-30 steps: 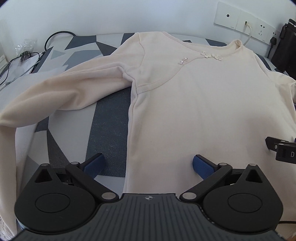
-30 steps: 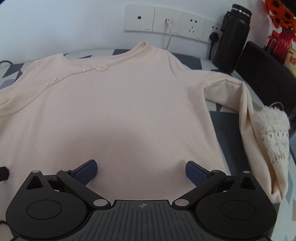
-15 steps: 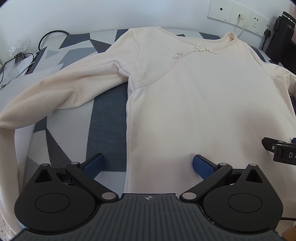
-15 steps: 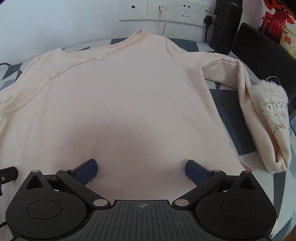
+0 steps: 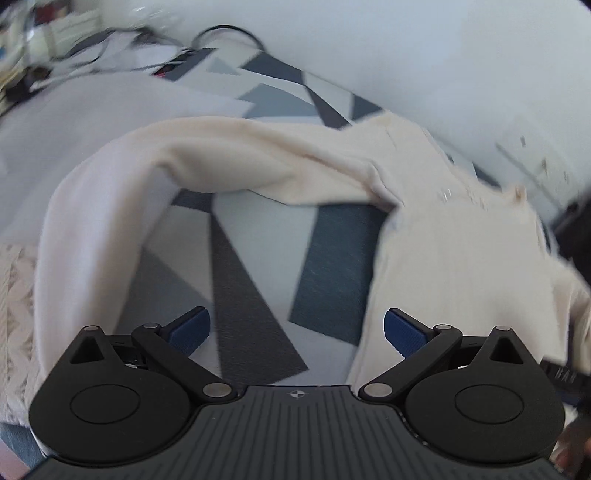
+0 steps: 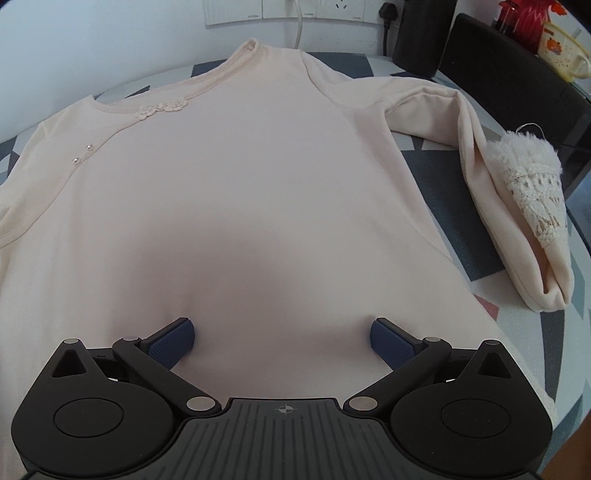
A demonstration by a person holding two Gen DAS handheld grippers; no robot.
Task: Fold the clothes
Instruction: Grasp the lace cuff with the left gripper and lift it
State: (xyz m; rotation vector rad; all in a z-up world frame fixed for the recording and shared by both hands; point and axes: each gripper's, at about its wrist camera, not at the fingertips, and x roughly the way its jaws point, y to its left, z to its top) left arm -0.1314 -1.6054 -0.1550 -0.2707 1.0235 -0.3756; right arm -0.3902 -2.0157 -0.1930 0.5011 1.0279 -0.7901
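A cream long-sleeved top [image 6: 236, 192] lies face up on a table, collar toward the wall, with small flower trim and two pearl buttons near the neck. Its right sleeve [image 6: 476, 173] bends back on itself and ends in a lace cuff [image 6: 532, 184]. My right gripper [image 6: 282, 341] hovers open over the lower body of the top, nothing between its fingers. The left wrist view is blurred: the left sleeve [image 5: 207, 162] arcs round to a lace cuff [image 5: 14, 306] at the left edge. My left gripper [image 5: 297, 330] is open above bare tablecloth beside the top's side seam.
The tablecloth [image 5: 266, 251] has a grey, white and blue geometric print. Wall sockets [image 6: 288, 7] with a white cable sit behind the collar. A black bottle [image 6: 417, 40] and a dark chair back [image 6: 517, 81] stand at the right. Cables and clutter [image 5: 74, 48] lie far left.
My left gripper has swung quickly to the left, off the top's body and over the tablecloth near the left sleeve. The right gripper has moved a little closer over the top.
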